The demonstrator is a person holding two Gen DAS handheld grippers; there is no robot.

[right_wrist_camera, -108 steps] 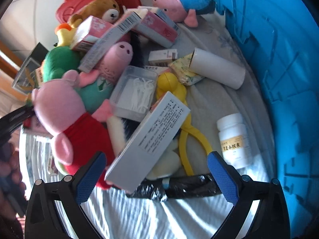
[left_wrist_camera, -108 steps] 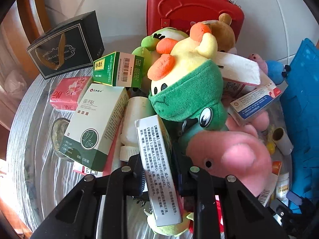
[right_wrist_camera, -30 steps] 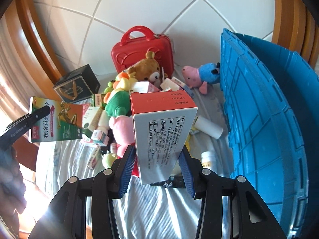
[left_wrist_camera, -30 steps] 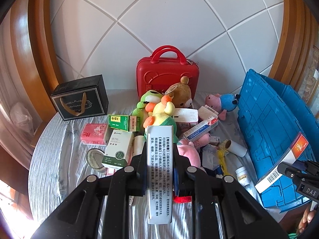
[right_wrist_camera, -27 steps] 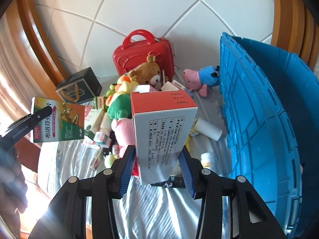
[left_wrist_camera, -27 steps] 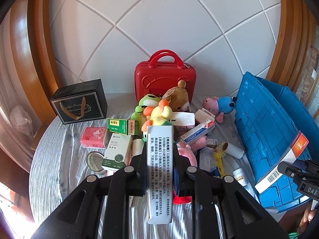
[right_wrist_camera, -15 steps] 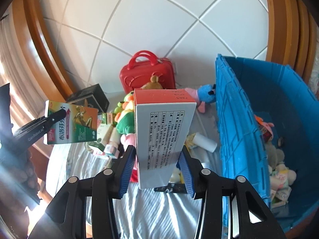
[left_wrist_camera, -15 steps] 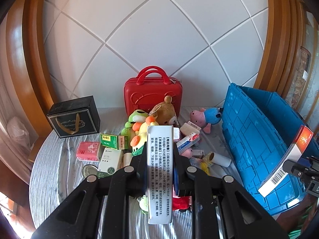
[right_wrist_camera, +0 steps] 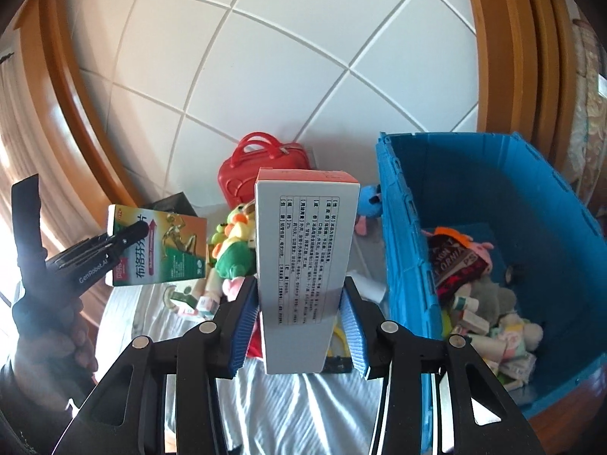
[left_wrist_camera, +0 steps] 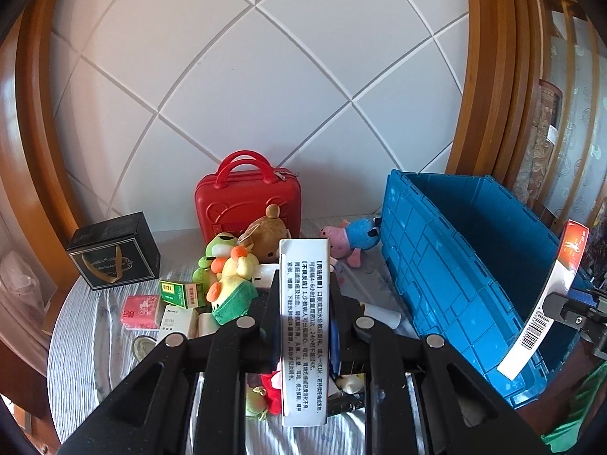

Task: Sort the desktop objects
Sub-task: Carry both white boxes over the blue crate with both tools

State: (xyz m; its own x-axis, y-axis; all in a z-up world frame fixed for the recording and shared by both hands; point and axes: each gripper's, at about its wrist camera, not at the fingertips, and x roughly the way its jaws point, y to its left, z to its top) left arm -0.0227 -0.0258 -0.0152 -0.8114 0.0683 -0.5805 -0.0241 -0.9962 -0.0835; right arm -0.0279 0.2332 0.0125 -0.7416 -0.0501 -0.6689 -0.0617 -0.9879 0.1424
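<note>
The left tool [left_wrist_camera: 303,316] clamps a green medicine box [left_wrist_camera: 303,326]; the right tool [right_wrist_camera: 299,320] grips an orange-topped box [right_wrist_camera: 303,265] beside the blue crate [right_wrist_camera: 493,174].

"GenRobot.AI" on left tool [right_wrist_camera: 125,240]; "布洛芬" on green box [right_wrist_camera: 167,250].

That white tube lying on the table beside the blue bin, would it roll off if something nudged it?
Probably yes: the white tube lies on its side, so a sideways nudge could roll it. It looks like hollow cardboard, likely light and crushable. The wrinkled tablecloth and the blue bin nearby might stop it.
</note>
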